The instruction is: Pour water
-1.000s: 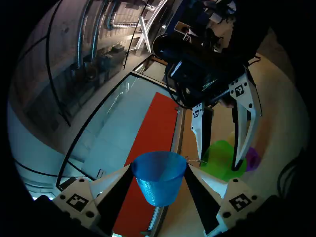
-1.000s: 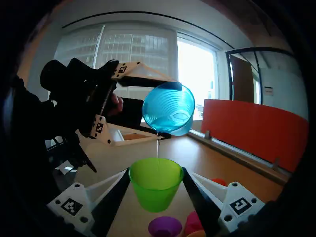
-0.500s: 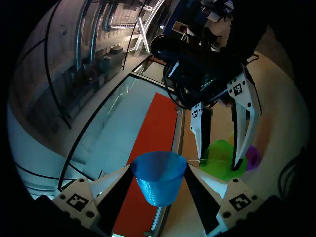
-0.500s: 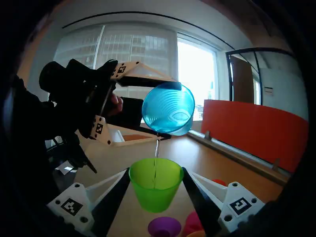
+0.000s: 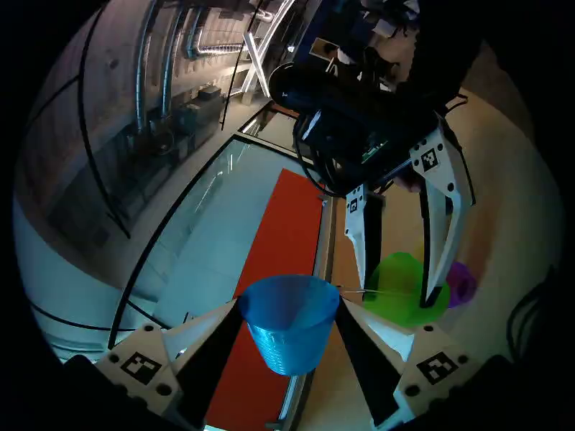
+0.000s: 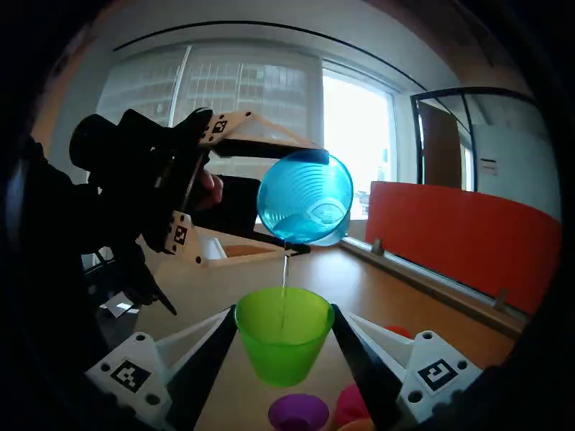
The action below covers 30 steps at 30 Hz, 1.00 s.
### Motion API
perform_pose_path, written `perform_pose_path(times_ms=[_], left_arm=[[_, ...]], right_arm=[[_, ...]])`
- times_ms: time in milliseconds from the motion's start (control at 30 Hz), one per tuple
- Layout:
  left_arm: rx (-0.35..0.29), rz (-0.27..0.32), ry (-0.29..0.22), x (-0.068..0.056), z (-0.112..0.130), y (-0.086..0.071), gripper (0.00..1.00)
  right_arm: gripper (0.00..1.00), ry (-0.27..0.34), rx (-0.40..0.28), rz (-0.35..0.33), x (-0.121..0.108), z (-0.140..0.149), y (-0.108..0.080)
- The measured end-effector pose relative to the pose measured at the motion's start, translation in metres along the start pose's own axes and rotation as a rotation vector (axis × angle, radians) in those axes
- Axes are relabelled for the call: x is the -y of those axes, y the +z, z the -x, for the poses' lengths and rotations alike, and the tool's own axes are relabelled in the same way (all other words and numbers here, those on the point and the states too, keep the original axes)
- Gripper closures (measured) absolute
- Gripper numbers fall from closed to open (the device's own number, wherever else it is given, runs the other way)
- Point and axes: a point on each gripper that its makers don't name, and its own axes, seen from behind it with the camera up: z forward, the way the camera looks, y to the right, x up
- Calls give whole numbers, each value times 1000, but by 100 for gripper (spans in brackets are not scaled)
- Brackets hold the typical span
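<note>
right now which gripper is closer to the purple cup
Right. The right gripper, shut on the green cup, has the purple cup just by its fingertips. The left gripper is higher up, holding the blue cup tipped over the green one, farther from the purple cup.

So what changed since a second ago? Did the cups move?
Hardly anything. In the right gripper view the blue cup crept a touch up and left. Nothing was grabbed or let go: the left gripper still holds the blue cup, the right gripper still holds the green cup, and the thin water stream still falls into it.
</note>
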Motion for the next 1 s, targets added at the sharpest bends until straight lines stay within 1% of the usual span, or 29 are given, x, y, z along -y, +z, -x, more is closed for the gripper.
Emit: perform_pose_path(times_ms=[800,1000], left_arm=[[2,-2,29,0,0,0,13],[2,-5,44,1,0,0,13]], right_arm=[[5,0,-2,1,0,1,-1],[5,0,-1,2,0,1,-1]])
